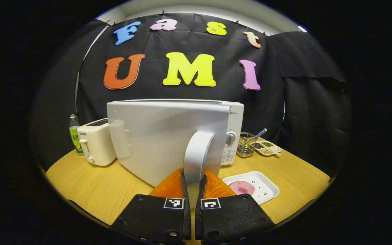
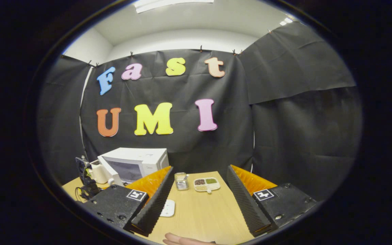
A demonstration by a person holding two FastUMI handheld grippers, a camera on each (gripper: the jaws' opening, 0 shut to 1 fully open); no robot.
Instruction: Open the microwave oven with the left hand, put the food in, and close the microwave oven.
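Both fingers of my left gripper [image 1: 193,190] clamp the microwave door's upright handle [image 1: 197,153]; food tray [image 1: 251,186] lies just right, nearer my wide-open, empty right gripper [image 2: 199,200].

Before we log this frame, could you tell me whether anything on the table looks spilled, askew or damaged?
Nothing stands out. The microwave door is swung partly open, as expected, with the left claw shut on its handle. The toaster and bottle stand upright; the food lies on its white tray.
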